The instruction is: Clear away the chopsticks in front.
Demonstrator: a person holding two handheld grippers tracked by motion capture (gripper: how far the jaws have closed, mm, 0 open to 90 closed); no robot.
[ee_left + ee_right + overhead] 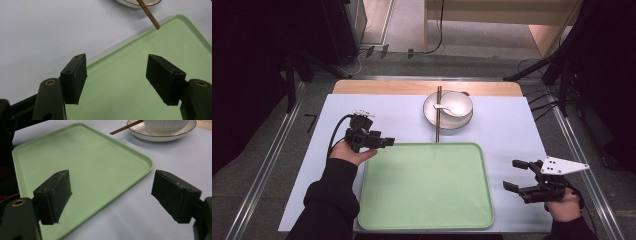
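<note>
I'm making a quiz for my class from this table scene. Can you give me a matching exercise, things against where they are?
Things:
1. tray
2. chopsticks
3. spoon
4. left gripper

Places:
a. inside the bowl
b. across the plate's rim
c. at the tray's far left corner
d. middle of the table, near edge

Pairs: 1-d, 2-b, 3-a, 4-c
</note>
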